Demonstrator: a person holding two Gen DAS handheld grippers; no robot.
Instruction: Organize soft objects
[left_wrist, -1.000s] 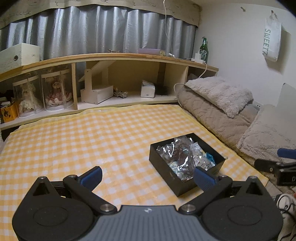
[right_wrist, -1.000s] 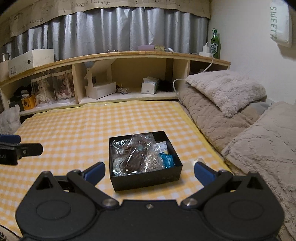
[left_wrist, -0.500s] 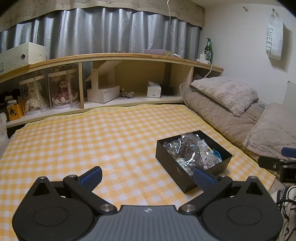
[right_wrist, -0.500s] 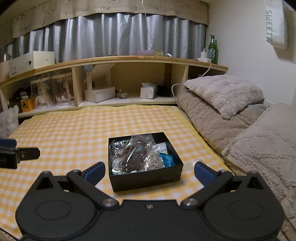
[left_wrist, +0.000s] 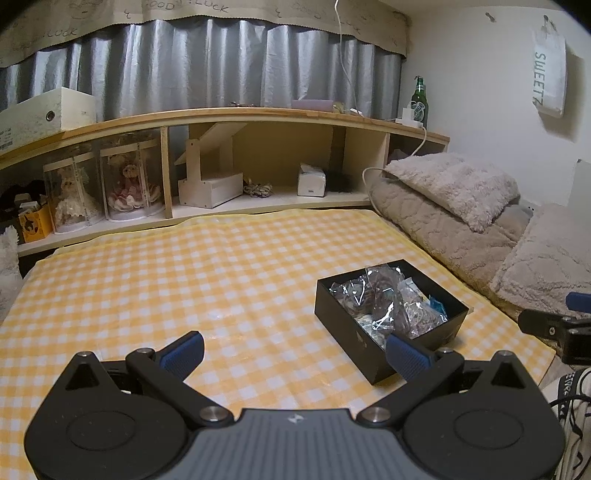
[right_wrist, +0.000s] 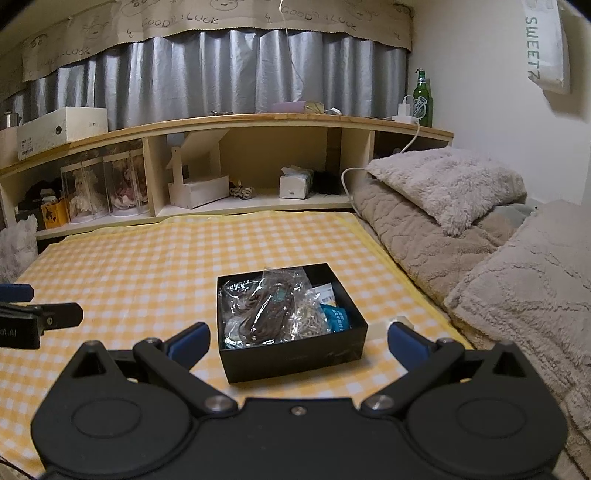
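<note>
A black box (right_wrist: 291, 350) is sitting on the yellow checked cloth (right_wrist: 147, 266), near the cloth's right edge and close to the grey bedding (right_wrist: 517, 277). Crinkly clear bags (right_wrist: 266, 306) are filling it, some poking above the rim, with a small blue packet (right_wrist: 338, 319) tucked at its right side.

The right gripper (right_wrist: 297, 341) is hovering just in front of the box, jaws spread wide and holding nothing. The left gripper (left_wrist: 293, 352) is hanging off to the box's left, its jaws also wide and empty.

The likely trouble is the slippery film: a pinch on a loose corner could be sliding off, or lifting one bag could be dragging its neighbours out with it. The light box may also be skidding on the cloth or tipping if a finger is catching its wall, since nothing is bracing it.
</note>
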